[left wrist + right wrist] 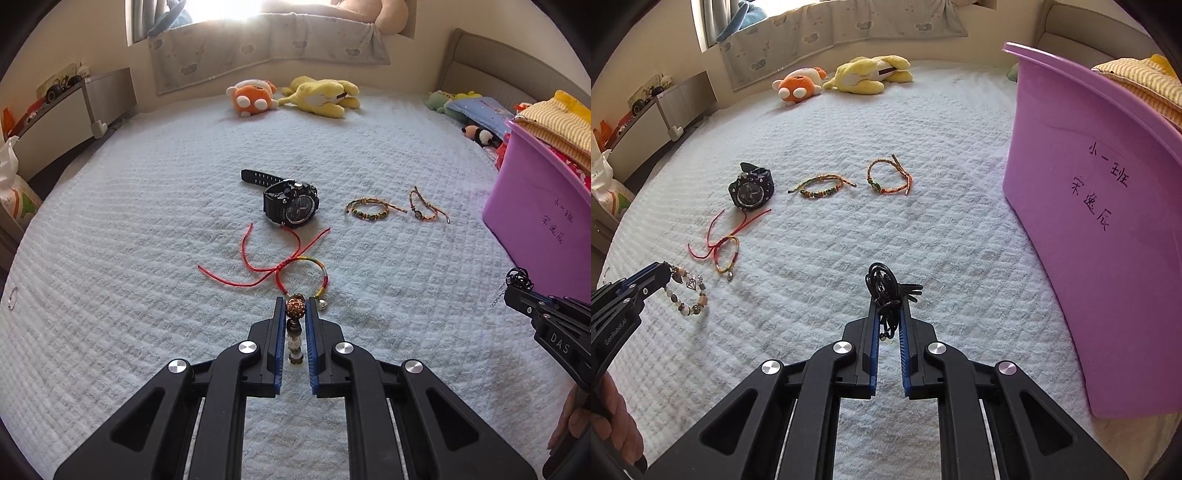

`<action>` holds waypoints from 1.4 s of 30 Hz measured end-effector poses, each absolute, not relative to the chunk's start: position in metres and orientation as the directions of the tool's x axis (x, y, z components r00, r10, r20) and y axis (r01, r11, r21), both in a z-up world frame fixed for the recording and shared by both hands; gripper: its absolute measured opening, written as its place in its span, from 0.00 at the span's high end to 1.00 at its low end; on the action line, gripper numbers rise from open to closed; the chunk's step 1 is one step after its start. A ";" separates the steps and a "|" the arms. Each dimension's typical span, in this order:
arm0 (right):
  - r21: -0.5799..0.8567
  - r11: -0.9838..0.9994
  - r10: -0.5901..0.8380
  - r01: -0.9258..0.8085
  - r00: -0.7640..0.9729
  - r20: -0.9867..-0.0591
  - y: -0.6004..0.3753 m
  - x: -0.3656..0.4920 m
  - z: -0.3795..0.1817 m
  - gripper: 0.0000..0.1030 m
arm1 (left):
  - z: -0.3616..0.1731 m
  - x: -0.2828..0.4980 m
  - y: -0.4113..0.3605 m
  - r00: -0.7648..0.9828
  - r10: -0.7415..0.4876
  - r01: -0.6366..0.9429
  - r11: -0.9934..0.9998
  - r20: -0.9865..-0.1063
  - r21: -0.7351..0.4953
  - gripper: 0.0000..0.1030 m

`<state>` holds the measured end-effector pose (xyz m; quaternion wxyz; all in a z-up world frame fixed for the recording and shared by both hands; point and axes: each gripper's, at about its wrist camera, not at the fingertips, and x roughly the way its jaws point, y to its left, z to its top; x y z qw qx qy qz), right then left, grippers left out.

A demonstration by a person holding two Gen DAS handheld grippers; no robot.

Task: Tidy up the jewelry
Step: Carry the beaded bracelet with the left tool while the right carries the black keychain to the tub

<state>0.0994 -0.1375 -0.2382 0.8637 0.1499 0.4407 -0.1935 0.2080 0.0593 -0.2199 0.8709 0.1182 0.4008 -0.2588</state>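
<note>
- Left gripper point(295, 310): jaws nearly closed, pinching a bead bracelet point(295, 325). In the right wrist view the bracelet hangs as a loop from the tips, over the bedspread point(147, 221).
- Right gripper point(888, 306): jaws nearly closed on a tangle of black cord point(886, 291), likely a necklace; a thin chain dangles from it in the left wrist view.
- Red string bracelet point(284, 266): flat on the bedspread just beyond the left gripper, loose ends splayed.
- Watch point(290, 203): on its side, just past the red string.
- Two braided bracelets point(367, 210), point(424, 206): side by side, right of the watch, apart from each other.
- Purple bin point(1089, 221): far right on the bed, holding folded fabric; handwriting on its wall.
- Plush toys point(295, 96): far edge of the bed, clear of the work.
- Step in hand, as judged: both pieces picked up and held off the bed, placement pending.
- Next move calls for: carrying each piece to its spot without snagging the dangling loop or chain, then releasing. The spot itself is not evident.
</note>
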 end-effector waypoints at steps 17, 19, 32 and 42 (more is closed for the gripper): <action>0.097 0.882 -0.215 0.461 0.576 -0.789 -0.118 0.069 -0.142 0.91 | -0.130 0.186 0.067 0.553 -0.409 0.603 0.797 -0.726 0.010 0.90; 0.097 0.879 -0.220 0.467 0.577 -0.786 -0.116 0.061 -0.126 0.91 | -0.116 0.181 0.067 0.548 -0.416 0.620 0.784 -0.726 0.019 0.90; 0.148 0.819 -0.261 0.554 0.589 -0.765 -0.131 -0.003 -0.013 0.91 | -0.009 0.137 0.029 0.482 -0.536 0.752 0.659 -0.693 0.012 0.90; 0.155 0.772 -0.306 0.616 0.574 -0.759 -0.196 -0.066 0.030 0.91 | 0.041 0.087 -0.052 0.383 -0.624 0.815 0.576 -0.681 -0.069 0.90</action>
